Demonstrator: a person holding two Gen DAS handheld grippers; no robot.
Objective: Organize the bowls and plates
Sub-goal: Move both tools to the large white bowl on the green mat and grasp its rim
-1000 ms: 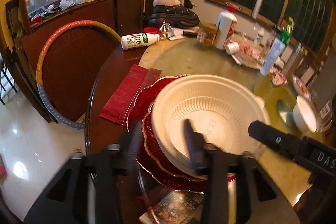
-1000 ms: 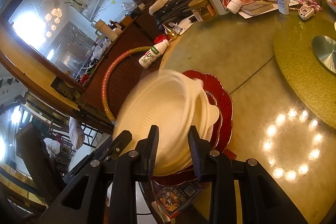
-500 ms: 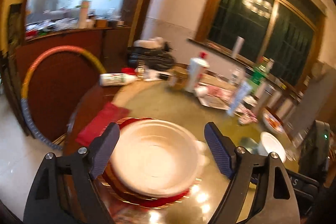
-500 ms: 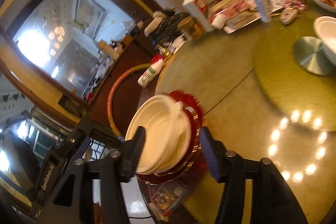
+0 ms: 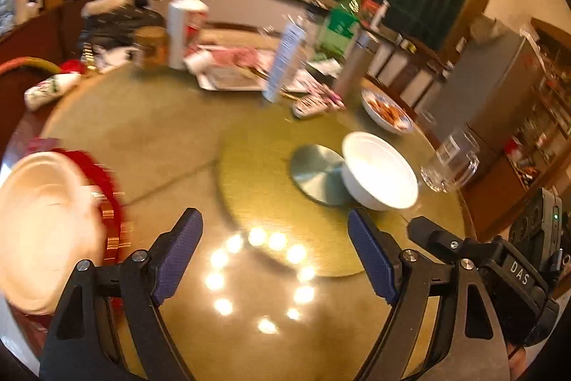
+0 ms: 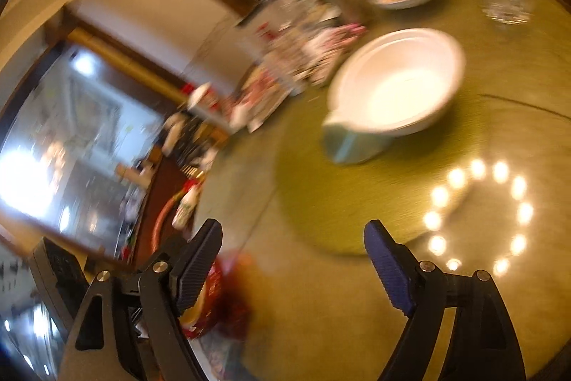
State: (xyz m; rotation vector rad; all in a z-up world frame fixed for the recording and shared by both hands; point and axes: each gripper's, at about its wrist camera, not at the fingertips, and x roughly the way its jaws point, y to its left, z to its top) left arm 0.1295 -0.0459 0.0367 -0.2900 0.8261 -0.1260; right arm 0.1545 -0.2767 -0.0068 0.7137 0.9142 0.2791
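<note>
Two grippers are empty: left gripper point(image 5: 274, 252) has jaws wide apart, right gripper point(image 6: 292, 259) is opening. White bowl point(image 5: 380, 172) sits on the turntable point(image 5: 271, 166), just beside a glass point(image 5: 450, 163); a careless reach may knock it.

The cream bowl point(image 5: 43, 231) on red plates point(image 5: 107, 195) is smeared, cut by the left edge; the far clutter point(image 6: 285, 52) is unreadable.
</note>
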